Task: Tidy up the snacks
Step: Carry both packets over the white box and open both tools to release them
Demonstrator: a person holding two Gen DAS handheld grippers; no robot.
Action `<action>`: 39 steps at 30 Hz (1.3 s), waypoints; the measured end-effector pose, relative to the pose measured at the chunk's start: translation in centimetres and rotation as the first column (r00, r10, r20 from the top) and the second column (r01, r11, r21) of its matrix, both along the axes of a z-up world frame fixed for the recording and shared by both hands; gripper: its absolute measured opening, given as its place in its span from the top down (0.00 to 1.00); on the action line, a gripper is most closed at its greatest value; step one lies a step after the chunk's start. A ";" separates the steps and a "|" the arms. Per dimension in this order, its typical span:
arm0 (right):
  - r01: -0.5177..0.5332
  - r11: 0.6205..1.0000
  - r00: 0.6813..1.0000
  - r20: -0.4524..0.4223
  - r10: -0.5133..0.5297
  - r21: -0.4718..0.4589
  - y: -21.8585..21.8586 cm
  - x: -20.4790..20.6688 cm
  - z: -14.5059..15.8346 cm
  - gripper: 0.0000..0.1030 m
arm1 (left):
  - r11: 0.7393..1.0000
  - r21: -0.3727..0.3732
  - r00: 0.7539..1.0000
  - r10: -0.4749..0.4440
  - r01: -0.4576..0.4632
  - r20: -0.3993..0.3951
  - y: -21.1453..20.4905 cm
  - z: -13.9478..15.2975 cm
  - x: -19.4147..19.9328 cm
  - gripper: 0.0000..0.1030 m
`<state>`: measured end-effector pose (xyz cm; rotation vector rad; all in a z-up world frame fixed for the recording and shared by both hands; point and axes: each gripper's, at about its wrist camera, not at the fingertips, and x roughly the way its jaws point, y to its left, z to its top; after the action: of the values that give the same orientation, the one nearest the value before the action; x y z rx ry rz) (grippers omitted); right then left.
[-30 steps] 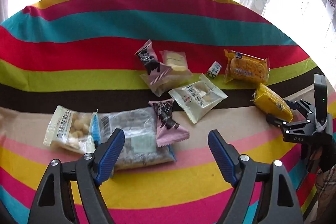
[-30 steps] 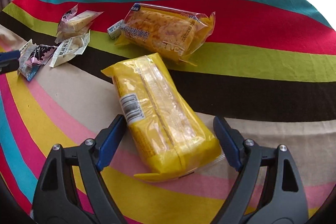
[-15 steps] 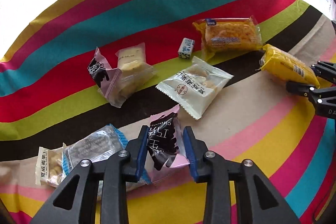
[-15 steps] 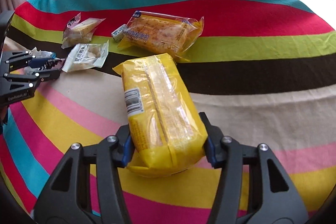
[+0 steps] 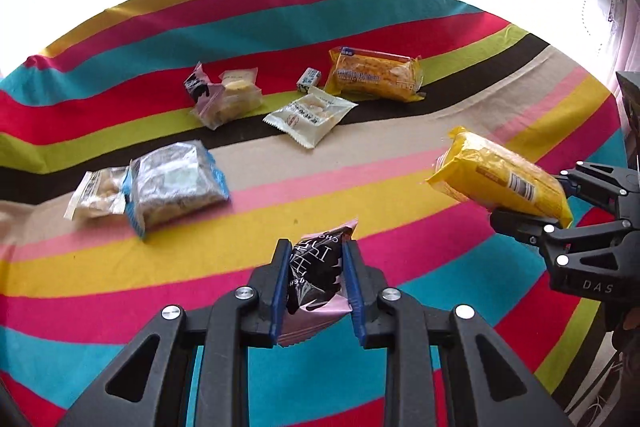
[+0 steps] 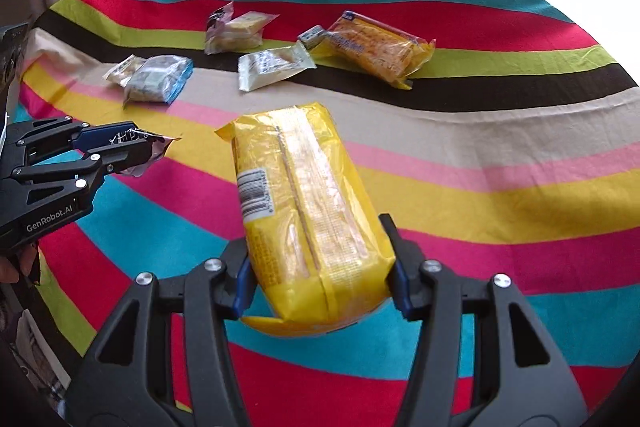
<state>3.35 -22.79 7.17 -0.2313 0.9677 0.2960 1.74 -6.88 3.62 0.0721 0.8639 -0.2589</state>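
The left hand-held gripper [image 5: 316,281] is clenched on a small pink-and-black crinkly foil sachet [image 5: 318,277], lifted off the striped cloth-covered bench [image 5: 240,27]. The right hand-held gripper [image 6: 320,283] is clamped across the near end of a long, glossy yellow plastic biscuit pack [image 6: 304,203], its long axis pointing away toward the far side. The loose snacks lie ahead of both: an orange cracker pack [image 5: 374,75] far right, a silver-blue pouch [image 5: 176,185] at left, nearer the left gripper.

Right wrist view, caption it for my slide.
Right claw lifts a yellow snack pack above the striped tablecloth.
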 end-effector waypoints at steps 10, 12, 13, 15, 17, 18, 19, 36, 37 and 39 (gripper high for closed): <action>-0.161 0.983 0.986 0.035 0.165 -0.084 7.6 -6.9 1.2 0.44 | 0.995 -0.027 0.996 0.094 -0.094 -0.005 5.5 0.5 -6.8 0.74; -0.180 0.979 0.982 0.046 0.185 -0.092 9.0 -7.8 1.6 0.45 | 0.994 -0.035 0.994 0.106 -0.106 0.003 6.4 0.8 -8.0 0.74; -0.189 0.978 0.980 0.049 0.194 -0.092 9.6 -8.1 1.8 0.44 | 0.993 -0.039 0.994 0.111 -0.111 0.007 6.9 1.0 -8.5 0.74; -0.201 0.975 0.977 0.051 0.206 -0.099 10.7 -8.8 2.0 0.44 | 0.991 -0.050 0.992 0.123 -0.122 0.018 7.8 1.4 -9.6 0.74; -0.210 0.972 0.975 0.053 0.216 -0.106 11.5 -9.2 2.2 0.44 | 0.990 -0.059 0.991 0.134 -0.132 0.028 8.7 1.9 -10.4 0.74; -0.214 0.971 0.974 0.053 0.221 -0.109 11.9 -9.4 2.3 0.44 | 0.989 -0.060 0.990 0.138 -0.135 0.033 9.1 2.1 -10.8 0.74; -0.217 0.970 0.973 0.054 0.224 -0.113 12.2 -9.6 2.3 0.44 | 0.988 -0.061 0.989 0.141 -0.139 0.037 9.4 2.3 -11.2 0.74; -0.279 0.947 0.954 0.071 0.293 -0.160 17.0 -12.5 4.2 0.44 | 0.965 -0.107 0.967 0.247 -0.239 0.067 16.3 3.5 -16.8 0.74; -0.281 0.946 0.953 0.073 0.296 -0.162 17.2 -12.6 4.4 0.44 | 0.964 -0.109 0.965 0.251 -0.243 0.069 16.7 3.6 -17.1 0.74; -0.286 0.944 0.951 0.076 0.301 -0.166 17.8 -12.9 4.6 0.44 | 0.961 -0.113 0.963 0.261 -0.252 0.072 17.4 3.7 -17.7 0.74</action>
<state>-9.56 -5.04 11.77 -0.5302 0.8562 0.4798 -15.96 10.48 7.37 -0.1239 0.7632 -0.0559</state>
